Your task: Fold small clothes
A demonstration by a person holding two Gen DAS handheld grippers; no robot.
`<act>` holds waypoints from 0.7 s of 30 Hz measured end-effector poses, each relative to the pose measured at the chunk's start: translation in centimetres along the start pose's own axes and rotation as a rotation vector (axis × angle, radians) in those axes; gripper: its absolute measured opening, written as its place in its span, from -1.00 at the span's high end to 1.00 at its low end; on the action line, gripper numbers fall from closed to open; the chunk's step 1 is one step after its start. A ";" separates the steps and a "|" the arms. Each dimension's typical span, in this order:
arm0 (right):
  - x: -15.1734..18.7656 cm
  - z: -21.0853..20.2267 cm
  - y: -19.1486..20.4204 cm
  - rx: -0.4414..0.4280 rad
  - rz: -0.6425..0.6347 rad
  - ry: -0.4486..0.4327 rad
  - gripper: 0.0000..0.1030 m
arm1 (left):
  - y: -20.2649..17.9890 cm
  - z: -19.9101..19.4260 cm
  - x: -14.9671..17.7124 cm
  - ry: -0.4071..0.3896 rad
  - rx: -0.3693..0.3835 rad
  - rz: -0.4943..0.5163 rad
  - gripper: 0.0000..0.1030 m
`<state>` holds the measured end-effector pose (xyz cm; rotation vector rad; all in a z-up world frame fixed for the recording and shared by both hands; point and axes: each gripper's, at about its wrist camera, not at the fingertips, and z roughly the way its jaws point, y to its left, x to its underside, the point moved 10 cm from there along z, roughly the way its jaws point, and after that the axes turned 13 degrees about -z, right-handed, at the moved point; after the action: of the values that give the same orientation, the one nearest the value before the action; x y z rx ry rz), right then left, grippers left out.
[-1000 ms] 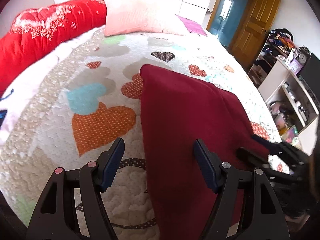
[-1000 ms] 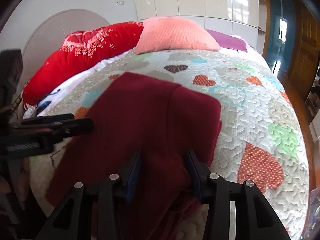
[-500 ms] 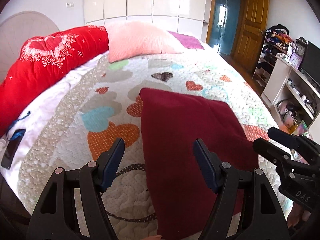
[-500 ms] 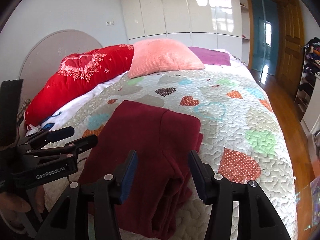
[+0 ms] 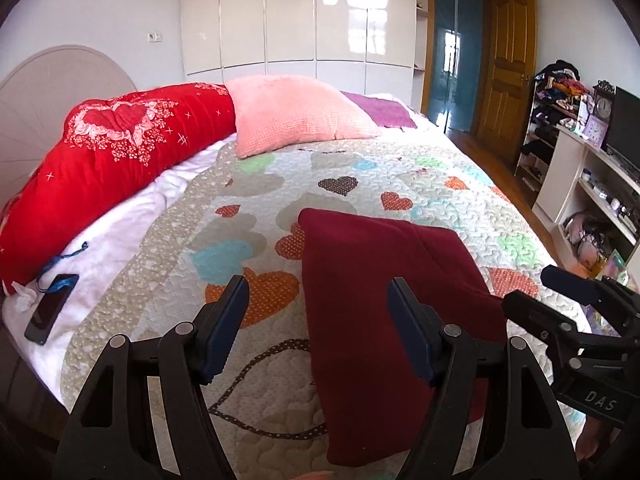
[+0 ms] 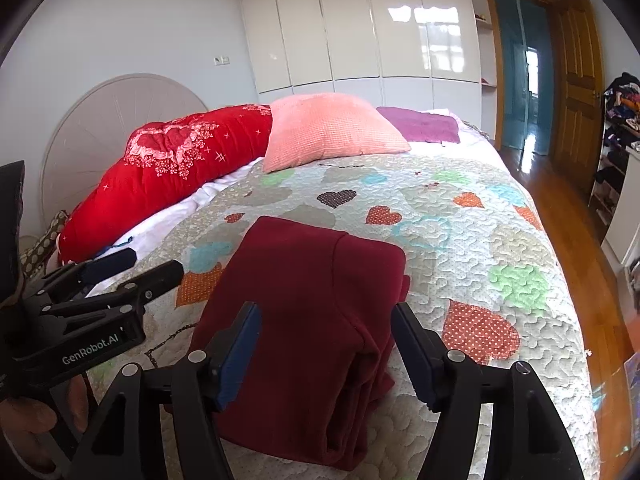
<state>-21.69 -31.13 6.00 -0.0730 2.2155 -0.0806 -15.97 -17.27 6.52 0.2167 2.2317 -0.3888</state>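
On the heart-patterned quilted bedspread (image 5: 360,168), left wrist view: folded dark red fleece garment (image 5: 384,280) lies flat near the quilt's near edge, thick soft rectangle. Left gripper (image 5: 318,320) released, blue-padded jaws wide, nothing between them; the garment's left edge runs under the gap, untouched. Right gripper (image 5: 560,292) beside the garment's right edge, body lettered "DAS". Beyond the garment: pink knitted square pillow (image 5: 296,120), long red quilted bolster with a lace heart (image 5: 108,160). Black phone (image 5: 50,308) on the white sheet left of the quilt.

Right wrist view: right gripper (image 6: 326,344) jaws opening, apart from the garment (image 6: 304,300), hovering over its layered near-right edge; stacked folds visible there. Left gripper (image 6: 132,268) left of the garment, labelled "GenRobot.AI", a hand (image 6: 28,424) holding it.
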 end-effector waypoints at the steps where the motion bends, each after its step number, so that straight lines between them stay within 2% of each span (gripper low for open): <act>1: 0.0 0.0 0.0 0.003 -0.002 0.003 -0.27 | 0.1 -0.1 -0.1 -0.001 0.002 -0.005 -0.39; 6: 0.2 0.2 0.2 -0.008 -0.003 0.012 -0.27 | 0.5 -0.2 -0.2 -0.018 -0.040 0.008 -0.39; 21: 0.8 0.9 0.3 -0.022 -0.006 0.029 -0.27 | 0.1 0.3 0.3 -0.007 -0.059 0.023 -0.39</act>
<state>-21.44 -30.93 4.83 -0.0913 2.2451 -0.0604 -15.94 -17.27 6.11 0.2090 2.2284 -0.3111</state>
